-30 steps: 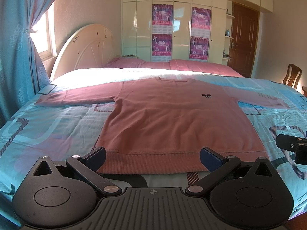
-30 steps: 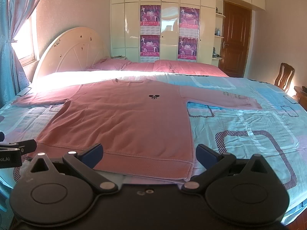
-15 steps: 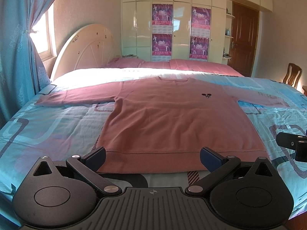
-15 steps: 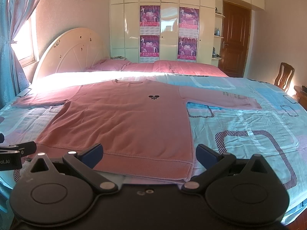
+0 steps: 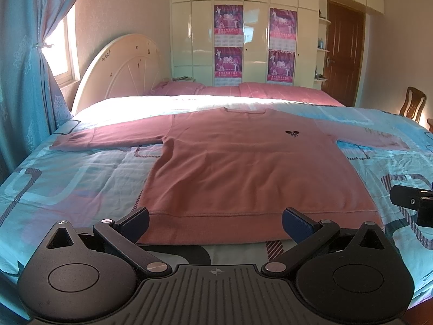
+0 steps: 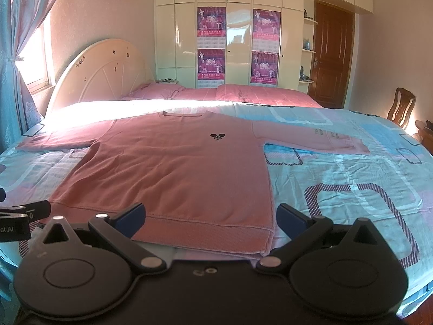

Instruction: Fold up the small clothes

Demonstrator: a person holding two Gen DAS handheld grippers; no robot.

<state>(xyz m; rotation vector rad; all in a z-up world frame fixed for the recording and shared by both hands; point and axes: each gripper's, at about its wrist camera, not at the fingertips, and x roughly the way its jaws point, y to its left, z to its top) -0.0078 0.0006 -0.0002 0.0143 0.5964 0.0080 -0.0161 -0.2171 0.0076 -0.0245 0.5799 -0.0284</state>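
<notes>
A pink long-sleeved sweater (image 5: 243, 168) (image 6: 173, 173) lies flat, front up, on the bed, both sleeves spread out sideways and its hem toward me. A small dark emblem (image 6: 217, 136) marks its chest. My left gripper (image 5: 215, 223) hovers open just short of the hem, fingers wide, nothing between them. My right gripper (image 6: 209, 222) is open too, over the hem's right corner, holding nothing. The right gripper's tip (image 5: 411, 201) shows at the right edge of the left wrist view; the left gripper's tip (image 6: 24, 211) shows at the left edge of the right wrist view.
The bed has a blue patterned cover (image 6: 351, 178), pink pillows (image 5: 243, 89) and a cream headboard (image 5: 121, 67). A blue curtain (image 5: 24, 81) hangs at the left. A wardrobe with posters (image 6: 238, 40), a brown door (image 6: 334, 54) and a wooden chair (image 6: 400, 108) stand beyond.
</notes>
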